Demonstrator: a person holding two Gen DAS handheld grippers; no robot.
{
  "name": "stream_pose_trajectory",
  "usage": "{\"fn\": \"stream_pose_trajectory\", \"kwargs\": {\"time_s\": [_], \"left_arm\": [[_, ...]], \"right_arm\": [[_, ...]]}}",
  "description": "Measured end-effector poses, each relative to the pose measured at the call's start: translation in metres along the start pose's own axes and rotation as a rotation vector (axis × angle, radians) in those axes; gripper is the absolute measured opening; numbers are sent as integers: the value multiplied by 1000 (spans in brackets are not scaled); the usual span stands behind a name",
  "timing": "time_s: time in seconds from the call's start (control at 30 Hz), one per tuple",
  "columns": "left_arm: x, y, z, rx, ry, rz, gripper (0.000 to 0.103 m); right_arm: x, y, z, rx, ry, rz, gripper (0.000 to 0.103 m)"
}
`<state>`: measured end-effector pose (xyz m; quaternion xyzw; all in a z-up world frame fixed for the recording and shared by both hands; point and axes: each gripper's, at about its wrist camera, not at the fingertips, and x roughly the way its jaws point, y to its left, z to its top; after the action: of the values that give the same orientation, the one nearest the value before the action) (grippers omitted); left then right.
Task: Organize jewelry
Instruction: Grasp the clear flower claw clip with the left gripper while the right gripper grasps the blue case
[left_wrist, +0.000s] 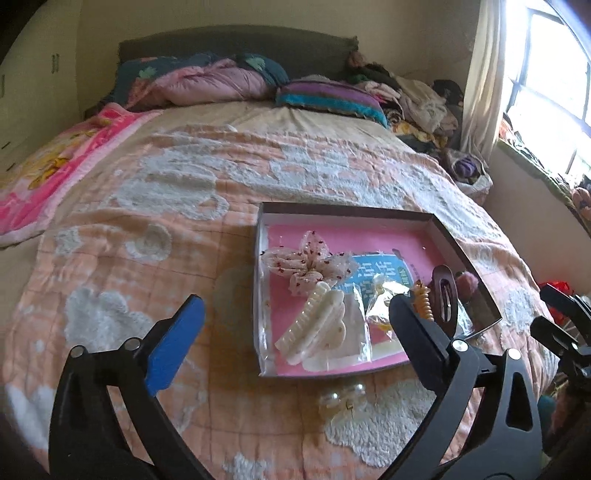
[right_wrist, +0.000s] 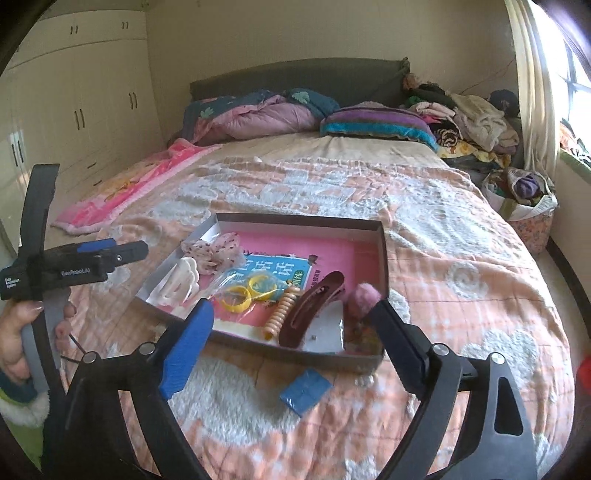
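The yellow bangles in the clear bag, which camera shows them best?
The right wrist view. There the yellow bangles show as bright rings in their clear bag, unobstructed, inside the box. In the left wrist view the bag is glary and partly hidden behind the left gripper's finger, so the rings barely read.

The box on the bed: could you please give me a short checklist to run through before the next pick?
1. Left gripper open and empty: ok.
2. Right gripper open and empty: ok.
3. Box flat on the bed, top open: ok.
4. All loose pieces inside the box: not ok; a clear hair claw and a blue square lie on the bedspread beside it.
5. What the blue square is: cannot tell.
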<state>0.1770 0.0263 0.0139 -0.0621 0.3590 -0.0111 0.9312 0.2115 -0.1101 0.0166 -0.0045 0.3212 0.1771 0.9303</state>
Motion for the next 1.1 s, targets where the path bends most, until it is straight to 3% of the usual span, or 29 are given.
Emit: {"fn": "stream_pose_trajectory", "kwargs": {"time_s": [0.33, 0.7, 0.9, 0.93, 1.03, 1.1], "left_arm": [[3, -7, -36, -1, 80, 41, 93], [27, -33, -71, 71, 163, 25, 93], [35, -31, -74, 49, 172, 23, 93], [36, -32, -75, 47, 171, 25, 93], [40, -30, -74, 29, 169, 20, 93], [42, -30, -74, 24, 173, 16, 93]], "right_arm": [[-11, -7, -25, 24, 31, -6, 89], [27, -17, -58, 99, 161, 51, 87], [61, -20, -66, 136, 228, 84, 77], [66, -19, -67, 138, 236, 84, 73], [84, -17, -73, 139, 267, 87, 47], [83, -15, -74, 126, 253, 86, 47]]}}
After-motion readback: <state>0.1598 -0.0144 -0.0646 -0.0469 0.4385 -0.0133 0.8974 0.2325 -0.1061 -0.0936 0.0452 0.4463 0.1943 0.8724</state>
